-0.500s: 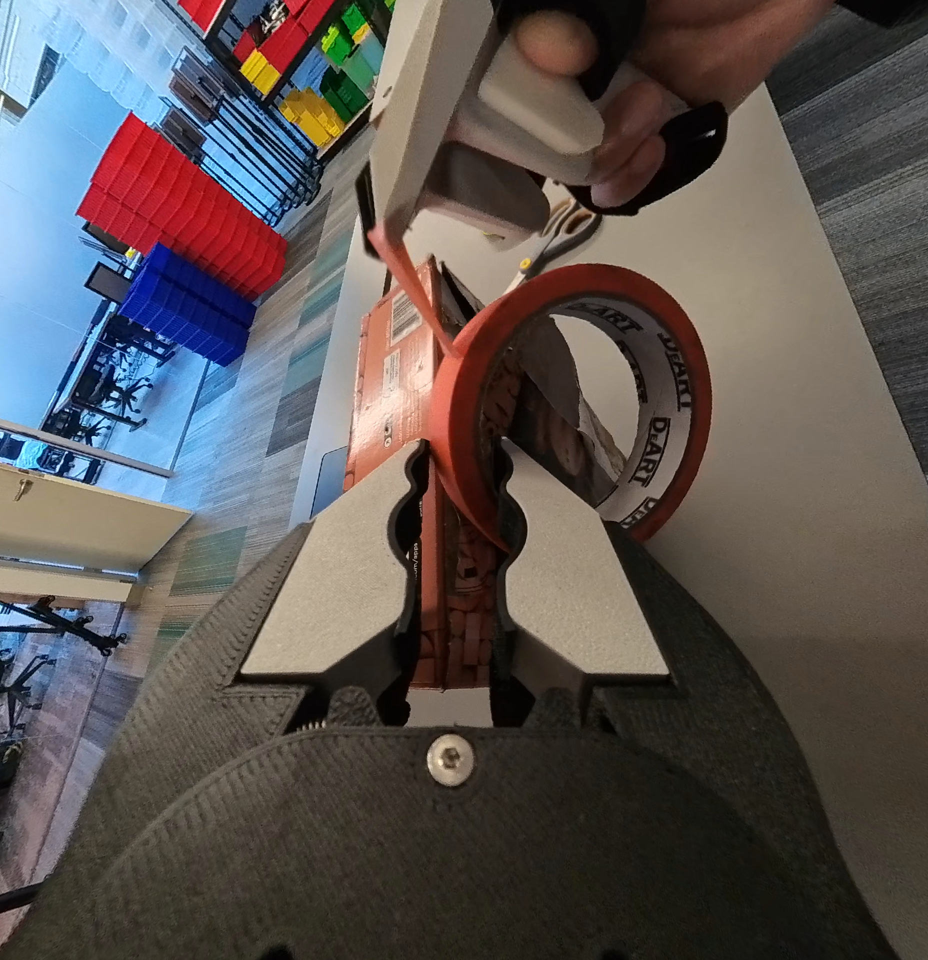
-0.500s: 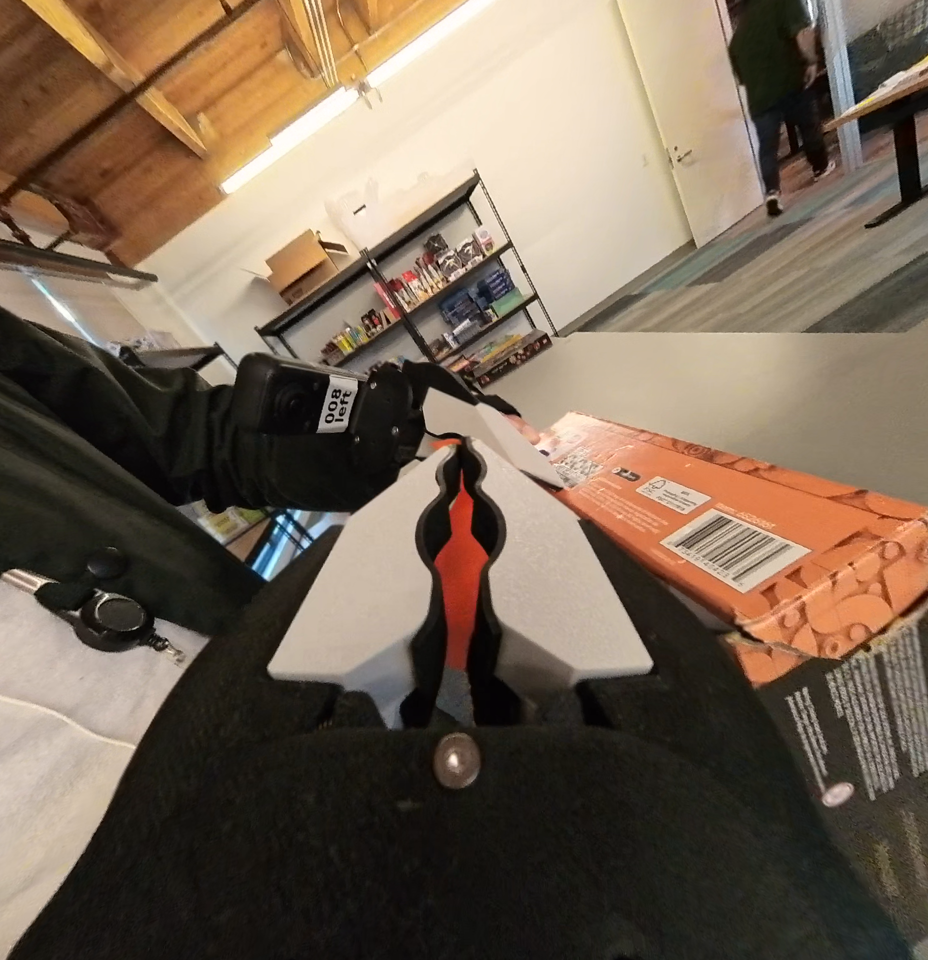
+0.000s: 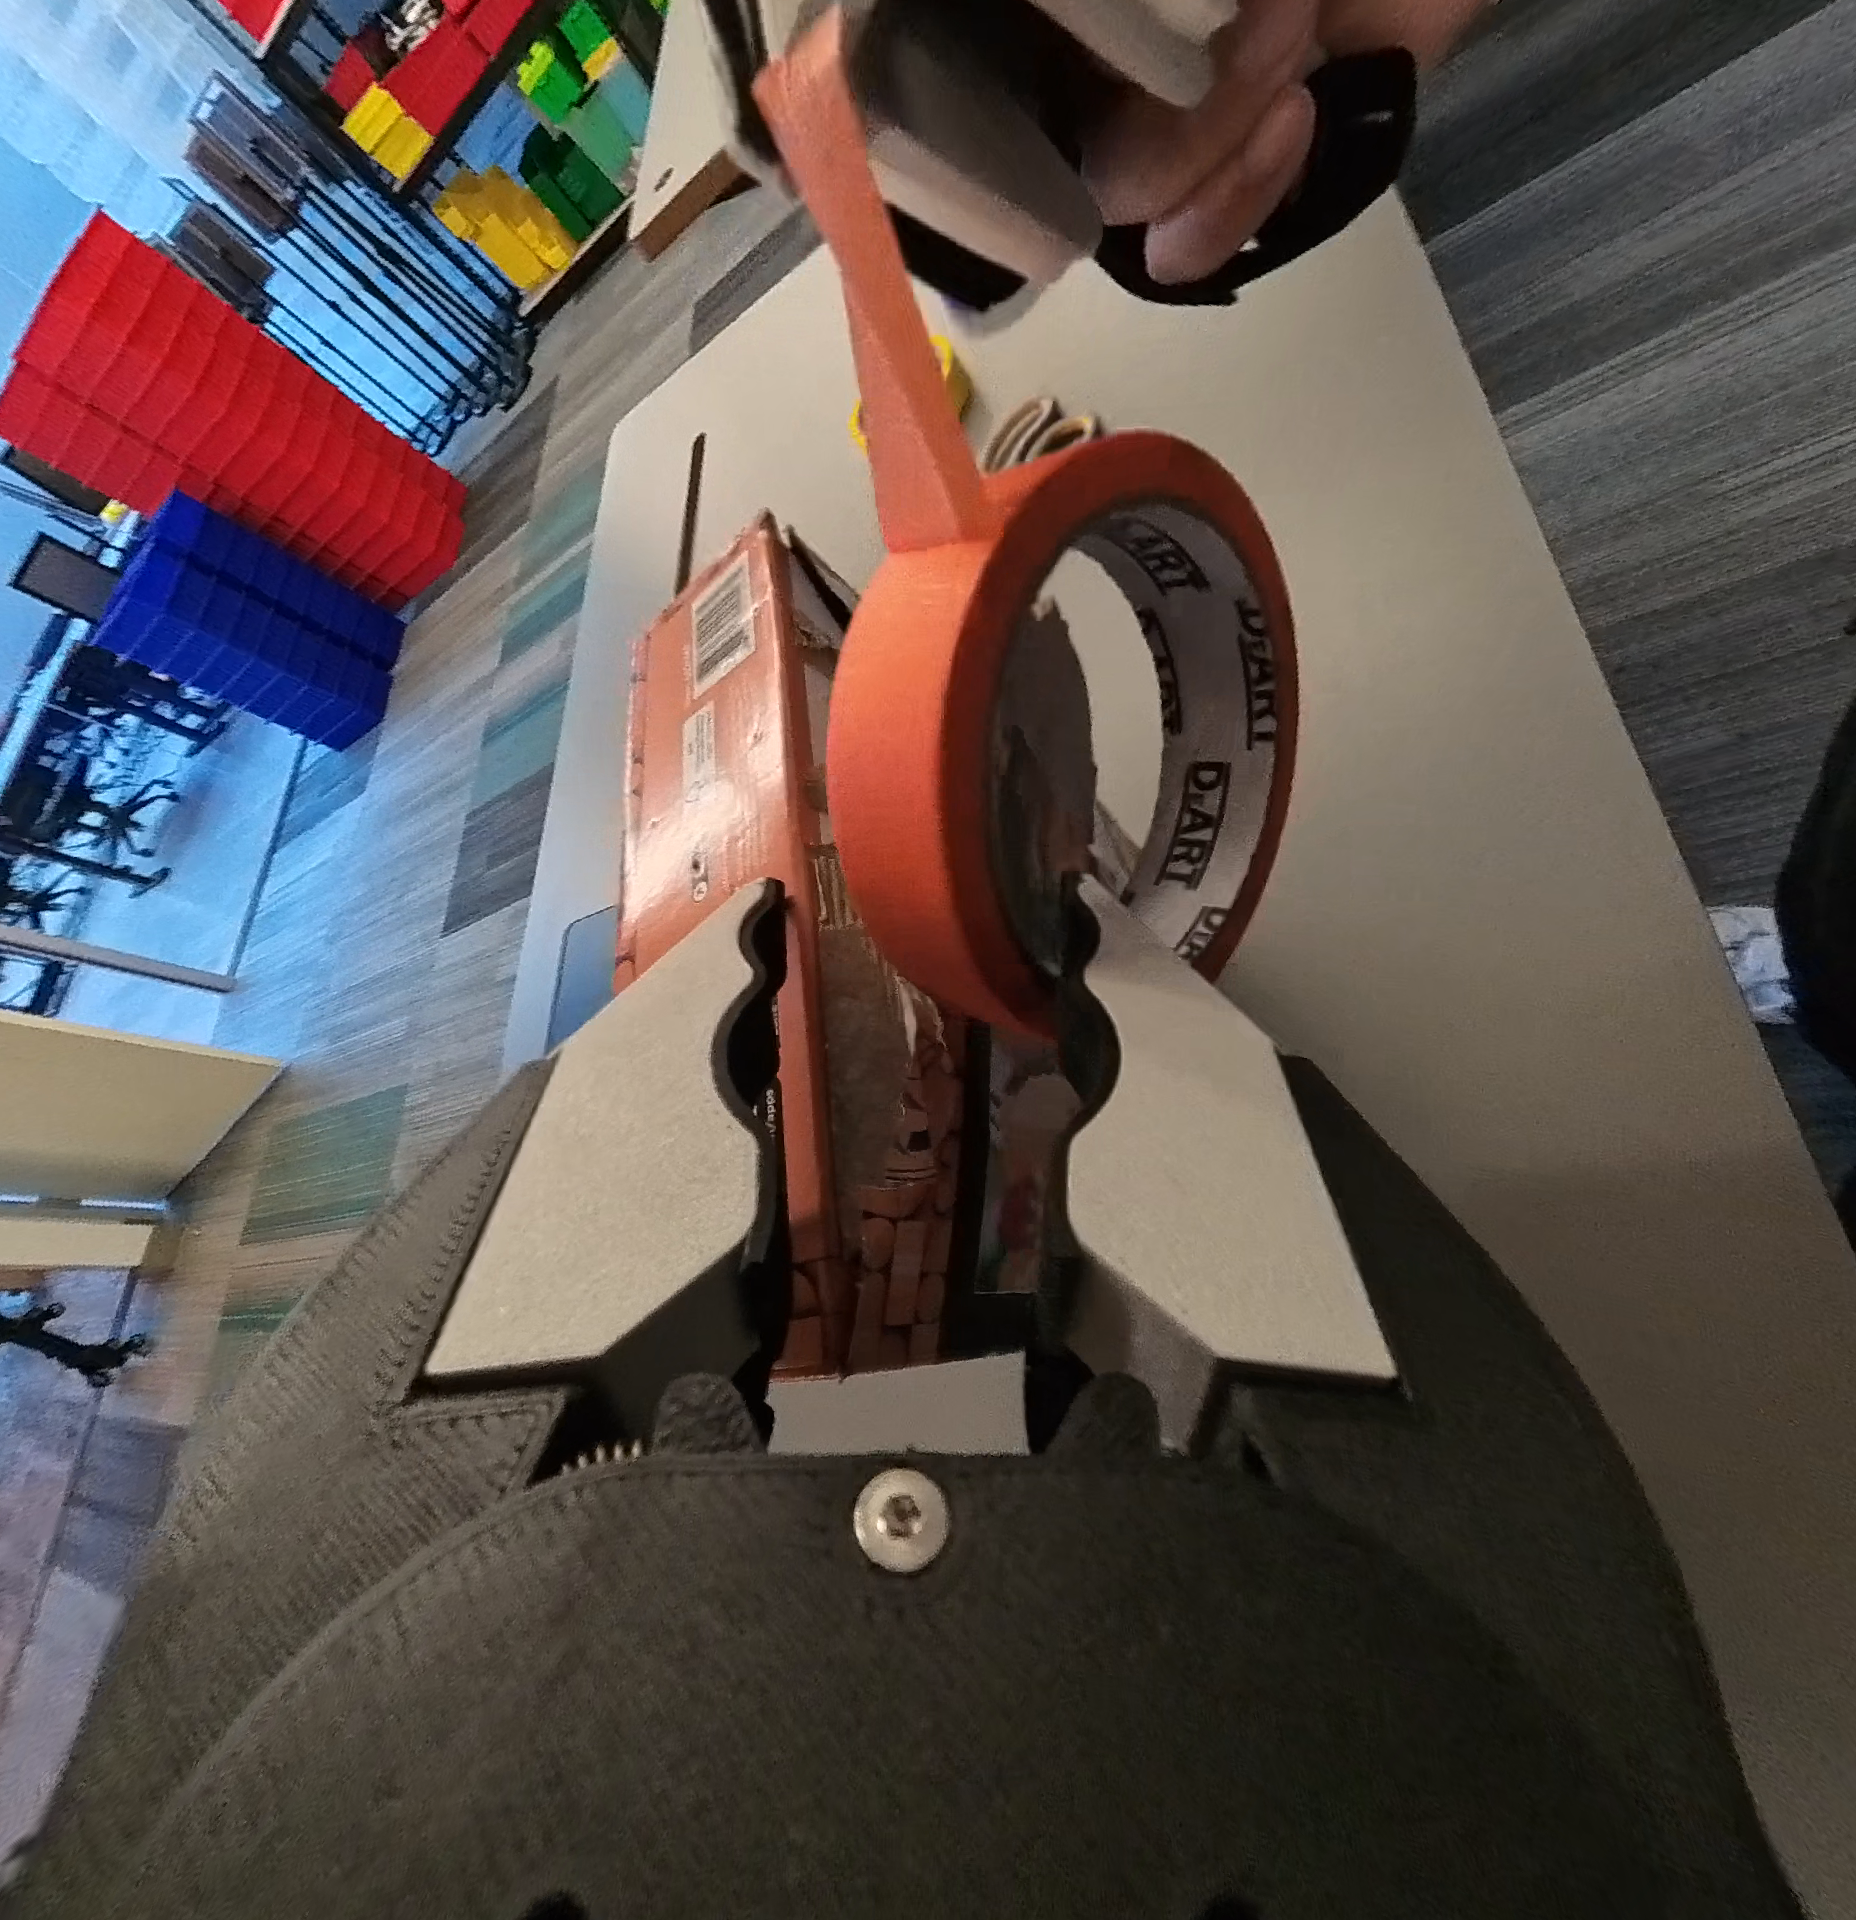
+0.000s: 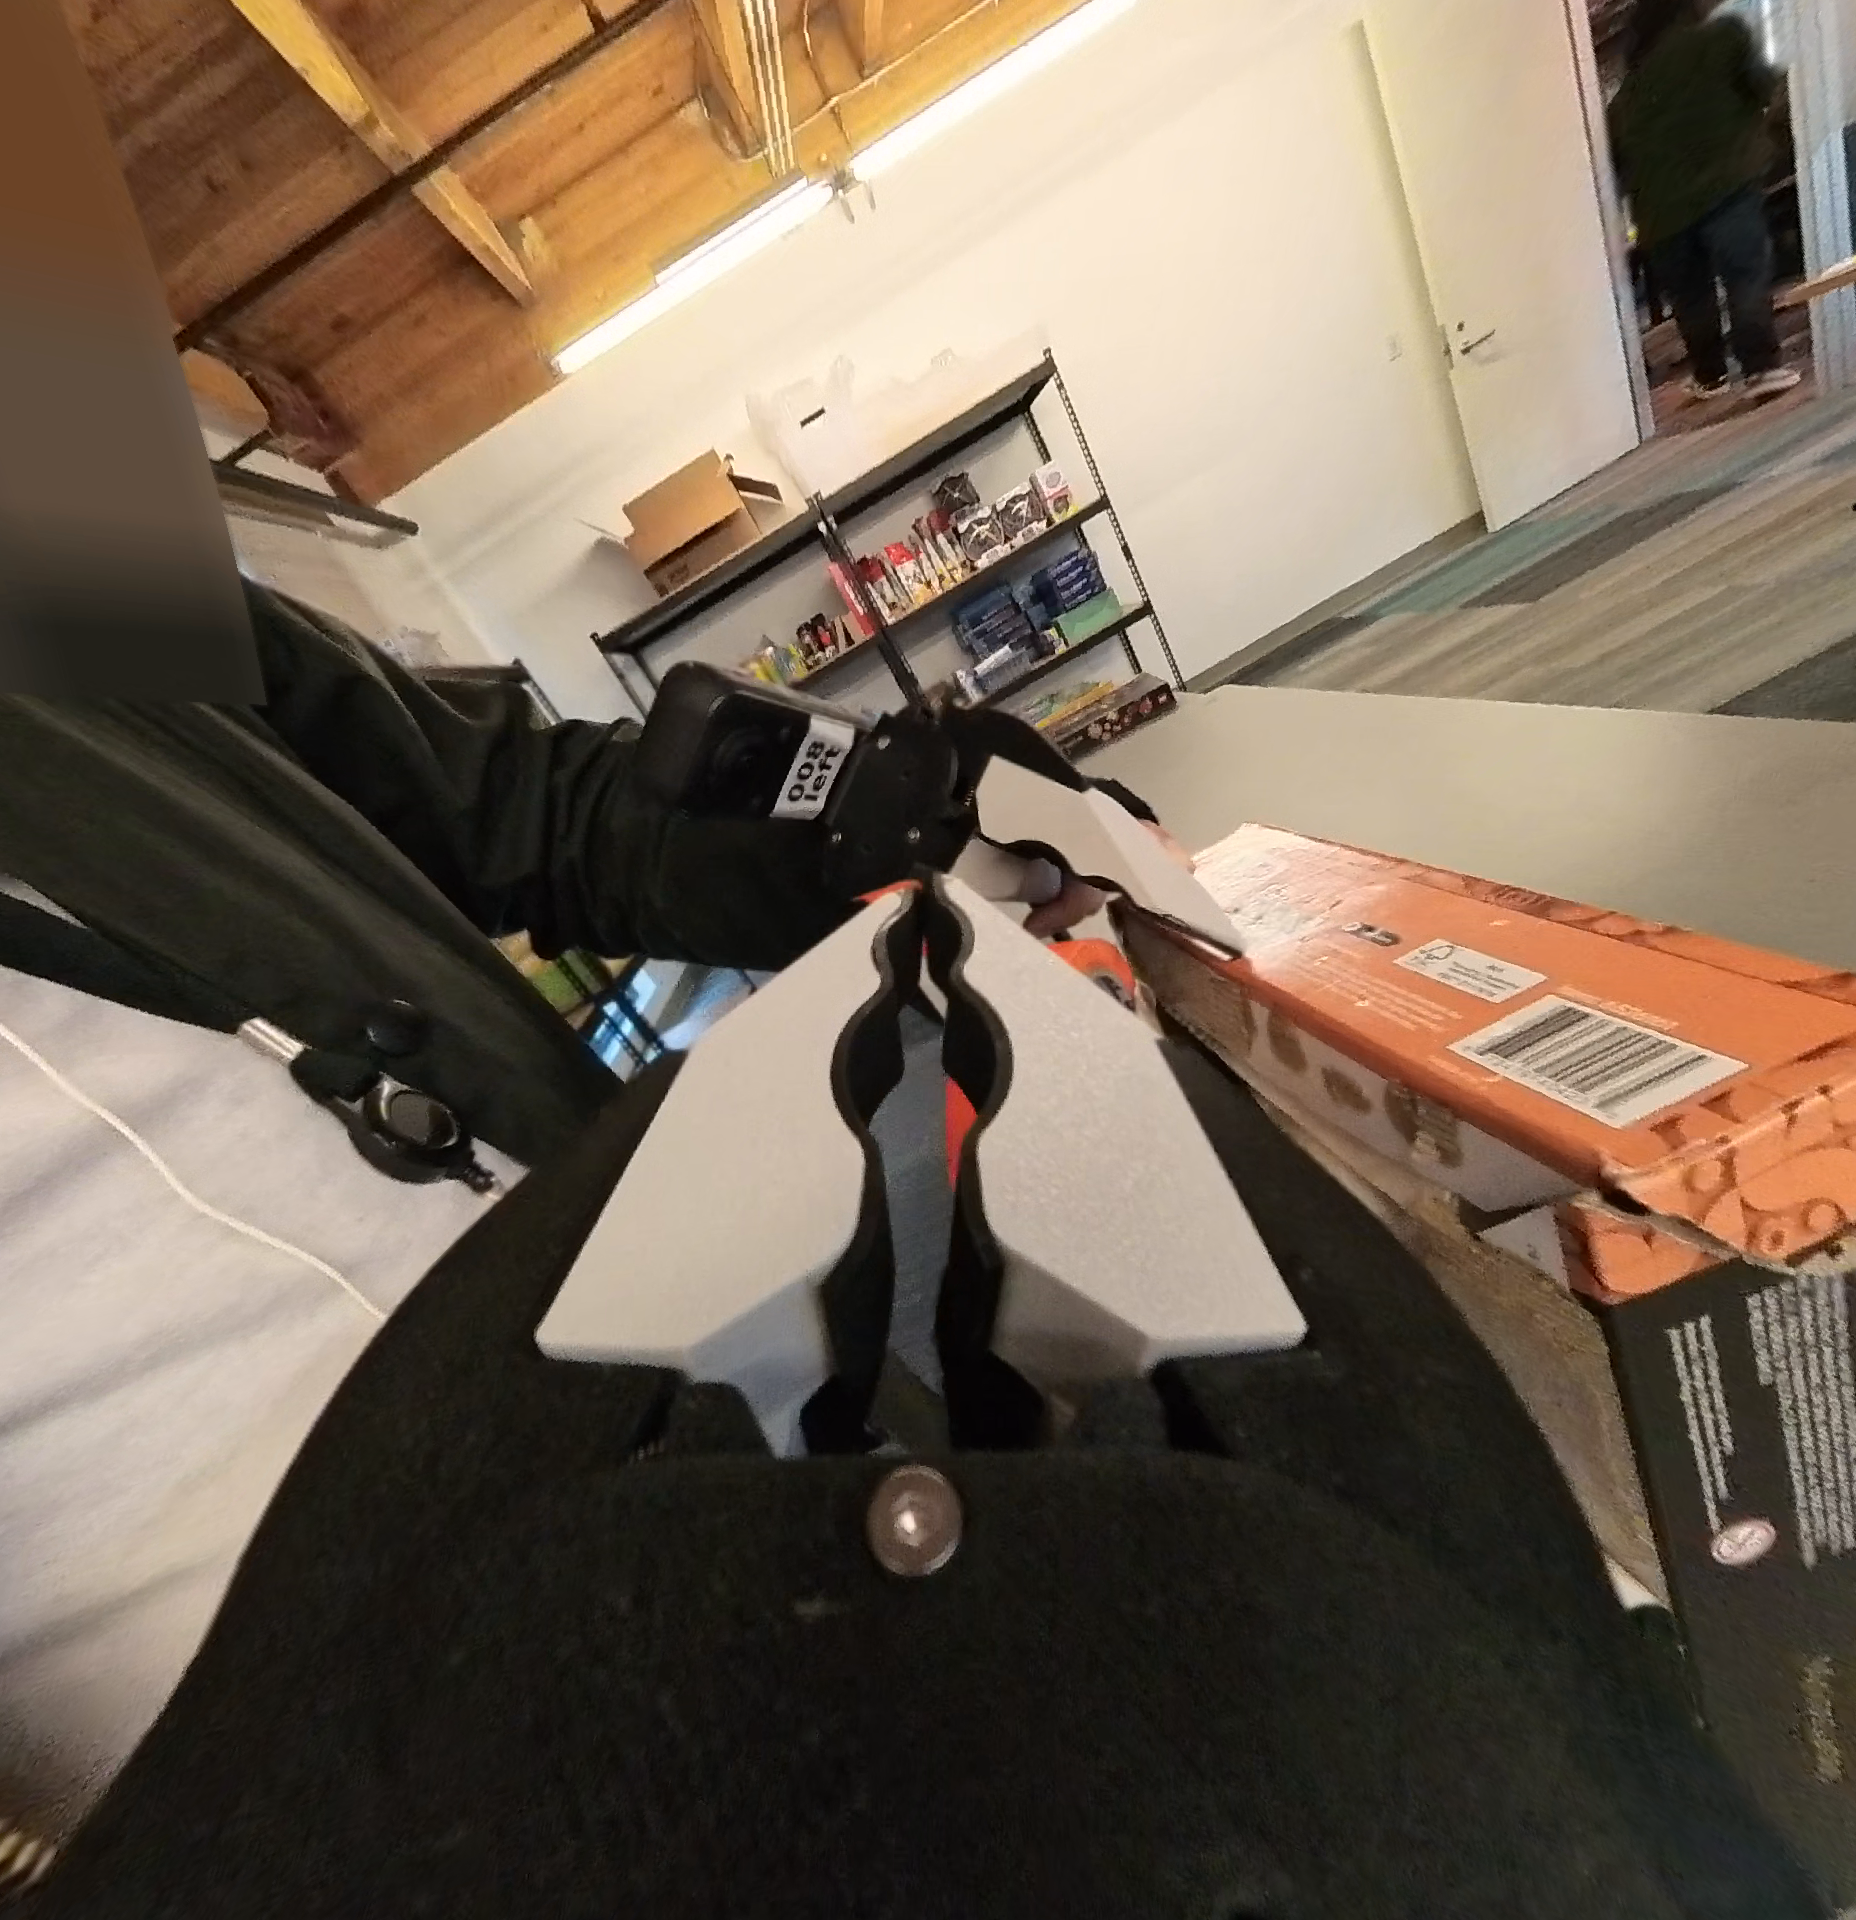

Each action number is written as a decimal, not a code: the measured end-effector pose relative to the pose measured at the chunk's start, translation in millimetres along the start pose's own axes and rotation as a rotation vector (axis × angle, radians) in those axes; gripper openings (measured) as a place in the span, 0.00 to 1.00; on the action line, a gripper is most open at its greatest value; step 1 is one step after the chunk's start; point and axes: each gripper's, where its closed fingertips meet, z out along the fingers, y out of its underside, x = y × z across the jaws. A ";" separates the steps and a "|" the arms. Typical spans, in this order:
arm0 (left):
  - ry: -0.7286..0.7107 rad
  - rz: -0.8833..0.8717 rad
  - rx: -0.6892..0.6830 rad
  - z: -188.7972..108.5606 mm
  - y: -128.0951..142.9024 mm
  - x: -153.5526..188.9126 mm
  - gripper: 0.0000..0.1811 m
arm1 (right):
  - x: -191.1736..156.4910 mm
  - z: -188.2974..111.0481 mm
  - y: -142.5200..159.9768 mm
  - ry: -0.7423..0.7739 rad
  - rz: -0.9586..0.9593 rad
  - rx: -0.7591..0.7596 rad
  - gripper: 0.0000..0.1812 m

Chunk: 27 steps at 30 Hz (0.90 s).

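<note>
An orange tape roll (image 3: 903, 769) sits just past my left gripper (image 3: 924, 899). The jaws are open, and the roll's rim touches only the right finger (image 3: 1194, 1122). A strip of tape (image 3: 893, 343) runs from the roll up to my right gripper (image 3: 903, 156), which is shut on the strip's end. In the right wrist view a sliver of orange tape (image 4: 955, 1122) shows between the closed fingers of that gripper (image 4: 922, 909). An orange cardboard box (image 3: 716, 727) lies on the grey table (image 3: 1475, 935) beside the roll. The box (image 4: 1526, 1018) has the left gripper (image 4: 1111, 862) at its far end.
Small tape rolls and a yellow item (image 3: 1038, 436) lie farther along the table. Stacks of red bins (image 3: 207, 416) and blue bins (image 3: 249, 623) stand on the floor. A person's torso (image 4: 124, 1143) is at the left, and shelving (image 4: 955, 582) stands against the wall. My right fingertips sit around 10 cm from my left ones.
My left gripper's jaws have opened and let go of the roll's rim. My right gripper has pulled away, and the strip between it and the roll is longer.
</note>
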 end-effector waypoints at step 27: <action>-0.121 0.071 0.018 1.6 -2.8 -10.5 0.10 | -23.0 -33.4 30.1 0.027 0.070 -0.047 0.00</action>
